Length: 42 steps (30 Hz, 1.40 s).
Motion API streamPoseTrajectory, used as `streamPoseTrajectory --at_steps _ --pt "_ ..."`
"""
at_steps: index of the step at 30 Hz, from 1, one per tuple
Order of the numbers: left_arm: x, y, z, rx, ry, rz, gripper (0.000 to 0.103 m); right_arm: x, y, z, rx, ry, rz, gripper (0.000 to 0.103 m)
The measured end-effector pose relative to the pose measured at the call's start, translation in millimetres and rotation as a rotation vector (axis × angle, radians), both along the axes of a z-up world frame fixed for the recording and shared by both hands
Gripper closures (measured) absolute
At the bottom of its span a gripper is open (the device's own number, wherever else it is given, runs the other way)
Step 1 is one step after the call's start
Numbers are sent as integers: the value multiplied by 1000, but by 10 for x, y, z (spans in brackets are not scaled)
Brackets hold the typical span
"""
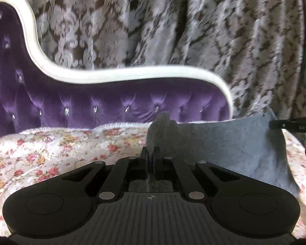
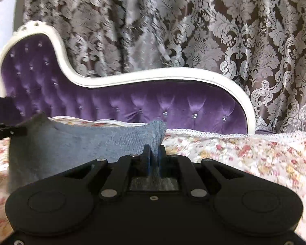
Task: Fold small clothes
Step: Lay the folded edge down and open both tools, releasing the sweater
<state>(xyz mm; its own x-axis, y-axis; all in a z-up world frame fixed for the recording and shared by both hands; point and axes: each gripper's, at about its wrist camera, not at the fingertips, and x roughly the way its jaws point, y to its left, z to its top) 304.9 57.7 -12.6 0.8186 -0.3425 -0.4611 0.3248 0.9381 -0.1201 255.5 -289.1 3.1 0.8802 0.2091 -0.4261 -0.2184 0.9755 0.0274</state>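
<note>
A small grey-blue knit garment (image 1: 224, 143) hangs stretched between my two grippers above the floral cover. My left gripper (image 1: 151, 153) is shut on its left corner, and the cloth bunches up above the jaws. My right gripper (image 2: 154, 151) is shut on the other corner of the garment (image 2: 91, 143). The right gripper's tip shows at the right edge of the left wrist view (image 1: 291, 125), and the left gripper's tip at the left edge of the right wrist view (image 2: 8, 131). The garment's lower edge sags toward the cover.
A floral bedspread (image 1: 51, 149) with a white fringe covers the seat, also in the right wrist view (image 2: 244, 155). Behind it stands the purple tufted sofa back (image 1: 112, 100) with a white curved frame (image 2: 153, 75). A brown and silver damask curtain (image 2: 234, 30) hangs behind.
</note>
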Motion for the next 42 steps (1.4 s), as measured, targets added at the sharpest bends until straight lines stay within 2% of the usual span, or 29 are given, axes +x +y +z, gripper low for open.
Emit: streamPoseTrajectory --at_steps 5,8,10,13,14,15,17,19,20,21,25,28,31,32,33,35,38,40,42 --pt "463 11 -355 -27 162 56 99 691 -29 -328 10 109 -53 93" --pt "622 5 -608 19 243 82 99 945 -33 -604 1 182 -88 94" --pt "701 24 -758 42 308 86 95 1036 -57 -770 -3 224 -111 94" --pt "697 86 -754 34 315 94 90 1054 -93 -921 -4 255 -145 92" --pt "683 106 -710 40 315 102 77 1023 -103 -921 1 253 -153 90" --pt "654 114 -639 49 303 116 71 984 -115 -902 5 245 -158 84" --pt "515 125 -474 75 252 129 71 905 -118 -827 0 225 -161 80" --pt "375 76 -351 88 208 99 66 844 -98 -736 -7 213 -128 64" --pt "280 57 -309 88 192 78 61 831 -72 -701 -10 217 -106 46" --pt "224 30 -294 86 182 57 58 818 -38 -674 -20 222 -84 38" --pt "-5 -91 -423 100 198 -54 57 863 116 -708 -68 257 -32 40" --pt "-81 -142 -670 156 221 -82 57 958 203 -806 -84 281 -30 40" --pt "-178 -172 -781 195 160 -95 54 1074 226 -901 -81 308 -46 41" --pt "-171 -180 -773 197 161 -94 54 1121 232 -937 -79 323 -49 47" --pt "-146 -174 -761 186 174 -89 54 1131 237 -972 -80 341 -52 65" --pt "-111 -148 -746 164 197 -90 54 1141 262 -1013 -80 355 -43 90" --pt "-113 -129 -755 152 200 -97 54 1096 381 -950 -182 323 -36 92" --pt "-115 -120 -761 144 198 -92 54 1128 357 -911 -245 283 -86 92" --pt "-122 -135 -768 141 201 -84 54 1257 213 -959 -205 322 -142 93"
